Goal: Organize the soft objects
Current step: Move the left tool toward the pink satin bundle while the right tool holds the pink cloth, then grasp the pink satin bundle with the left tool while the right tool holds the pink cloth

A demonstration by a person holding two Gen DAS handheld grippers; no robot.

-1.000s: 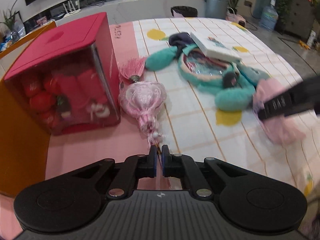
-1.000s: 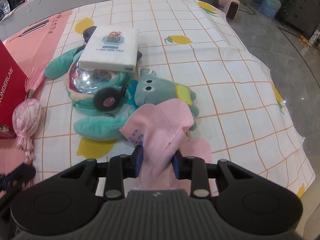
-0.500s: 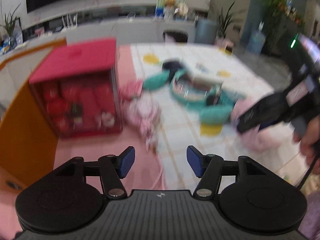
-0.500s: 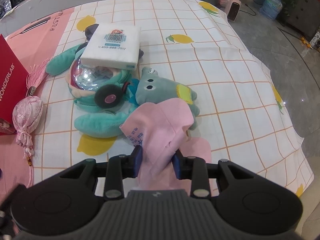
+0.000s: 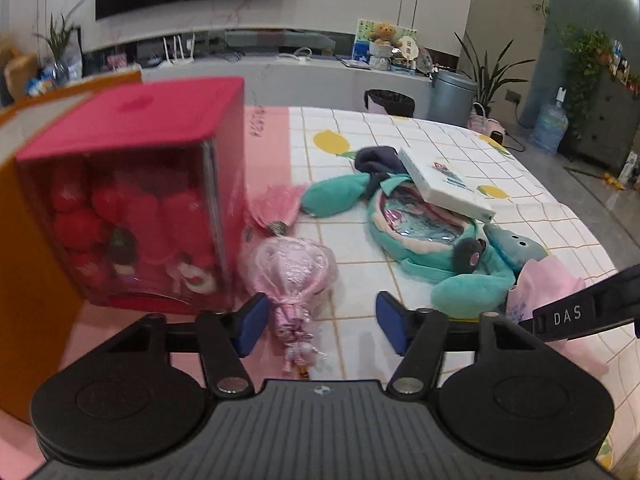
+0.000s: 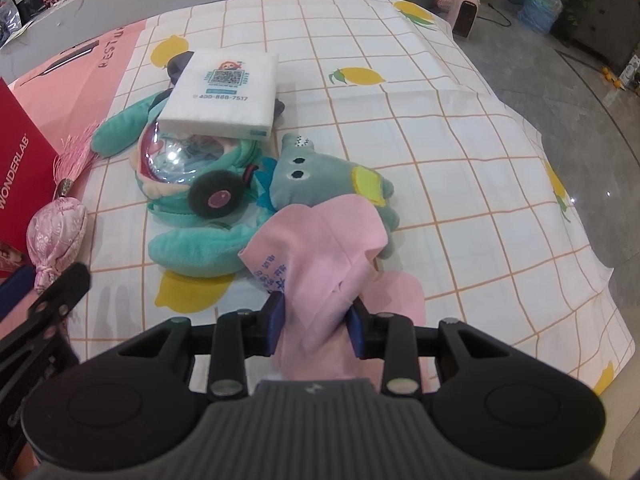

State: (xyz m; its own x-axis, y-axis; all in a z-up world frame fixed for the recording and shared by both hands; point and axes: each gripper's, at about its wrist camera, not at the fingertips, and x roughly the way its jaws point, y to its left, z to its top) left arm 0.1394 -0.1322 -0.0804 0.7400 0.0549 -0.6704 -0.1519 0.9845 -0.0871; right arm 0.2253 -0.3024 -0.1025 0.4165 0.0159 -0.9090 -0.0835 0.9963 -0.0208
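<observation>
left gripper spread wide, blue padded fingers clamping nothing, hovering over the table. just ahead of and between the fingertips: a pink satin pouch, shiny and crinkled, bulbous at the far end and pinched into a knotted, beaded neck nearest the fingers, with a silky pink tassel fanned out beyond it. ahead and left of the left finger: a red box, cardboard top, clear glossy front, soft red shapes blurred behind the plastic; pouch lying just beside its right edge. ahead and right of the right finger: a teal plush bag, fleecy, with a clear shiny round window and long padded arms. resting on its far side, tilted: a flat white packet, rectangular, printed.

right gripper closed narrow on a pink cloth, thin and matte, bunched between the blue pads, rising in soft folds ahead of the fingertips with blue print on its left fold, and more of it pooled on the table just right of the fingers. directly beyond the cloth and touching it: a grey-blue stuffed animal, fuzzy, with round dark eyes and a yellow patch. further ahead and left of the fingers, the teal bag with a dark fuzzy disc on it, the white packet above. underneath: a smooth checked tablecloth, white with orange lines and yellow lemons.
</observation>
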